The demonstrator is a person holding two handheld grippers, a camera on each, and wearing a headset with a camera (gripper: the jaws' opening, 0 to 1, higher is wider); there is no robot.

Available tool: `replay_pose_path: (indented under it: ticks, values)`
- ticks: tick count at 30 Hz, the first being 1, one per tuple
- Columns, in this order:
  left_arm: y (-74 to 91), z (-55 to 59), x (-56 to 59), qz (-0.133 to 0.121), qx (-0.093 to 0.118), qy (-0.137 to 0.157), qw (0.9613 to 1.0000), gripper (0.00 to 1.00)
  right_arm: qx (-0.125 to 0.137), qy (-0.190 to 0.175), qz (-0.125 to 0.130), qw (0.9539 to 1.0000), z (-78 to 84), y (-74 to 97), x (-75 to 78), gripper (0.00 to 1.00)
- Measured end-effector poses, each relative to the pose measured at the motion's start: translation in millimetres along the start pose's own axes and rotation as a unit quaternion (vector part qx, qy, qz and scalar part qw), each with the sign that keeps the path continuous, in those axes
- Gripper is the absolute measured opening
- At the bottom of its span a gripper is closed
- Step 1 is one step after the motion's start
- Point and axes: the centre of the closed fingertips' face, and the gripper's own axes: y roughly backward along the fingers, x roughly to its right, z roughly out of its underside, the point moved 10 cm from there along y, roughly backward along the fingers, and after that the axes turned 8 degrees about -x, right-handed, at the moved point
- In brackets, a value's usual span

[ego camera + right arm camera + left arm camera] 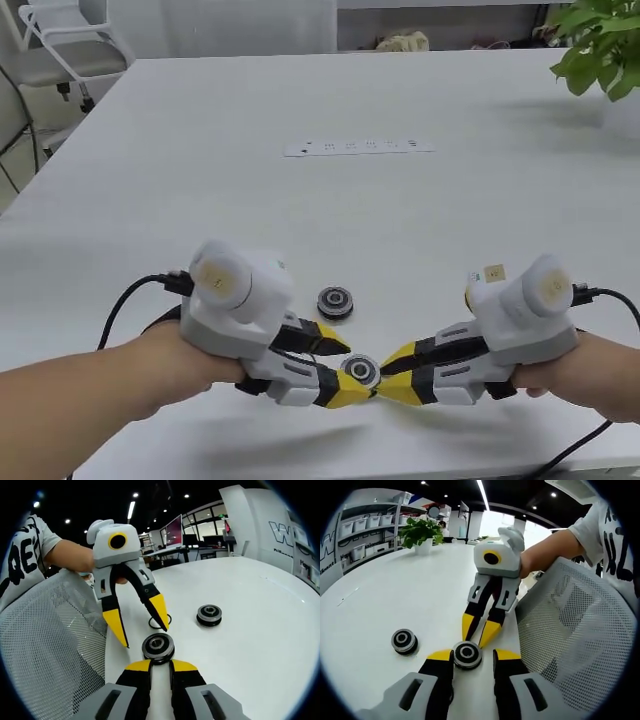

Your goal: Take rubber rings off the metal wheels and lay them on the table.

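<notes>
A metal wheel (358, 370) with a dark rim lies near the front edge of the white table (400, 220). My left gripper (352, 370) stands open, one jaw on each side of this wheel (467, 654). From the other side my right gripper (382, 380) points at the same wheel (158, 647); its jaws are nearly together and its tips meet the rim. I cannot tell whether they pinch anything. A second wheel (335, 302) sits a little farther in. A loose black rubber ring (161, 623) lies flat on the table behind the left gripper's jaw.
A flat white strip (358, 147) lies at mid table. A potted plant (600, 45) stands at the far right corner and a white chair (70, 45) beyond the far left. A mesh chair back (570, 630) is close behind the table's front edge.
</notes>
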Motion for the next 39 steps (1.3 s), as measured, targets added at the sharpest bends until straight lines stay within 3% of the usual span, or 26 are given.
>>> replay_pose_path:
  ticks: [8,13,20,24,39]
  values:
    - [-7.0,0.8,0.7,0.004,-0.009,-0.006,0.9999,0.21,0.001,0.001,0.002,1.0,0.2,0.0,0.1,0.1]
    - [-7.4,1.2,-1.6,-0.01,-0.004,-0.006,0.9999,0.15,0.001,0.002,0.004,1.0,0.3,0.1,0.5,0.1]
    - [-8.5,1.5,-1.5,-0.043,-0.007,-0.032,0.9985,0.08,0.0,0.007,0.004,1.0,0.1,-0.4,0.2,0.09]
    - [-9.3,2.3,1.7,-0.051,-0.01,-0.062,0.9967,0.07,-0.001,0.003,0.006,1.0,-0.1,-0.6,-0.3,0.08]
    - [-8.8,2.9,4.1,-0.064,-0.005,-0.061,0.9961,0.07,-0.016,-0.022,0.017,0.9995,-1.2,0.8,-4.1,0.0]
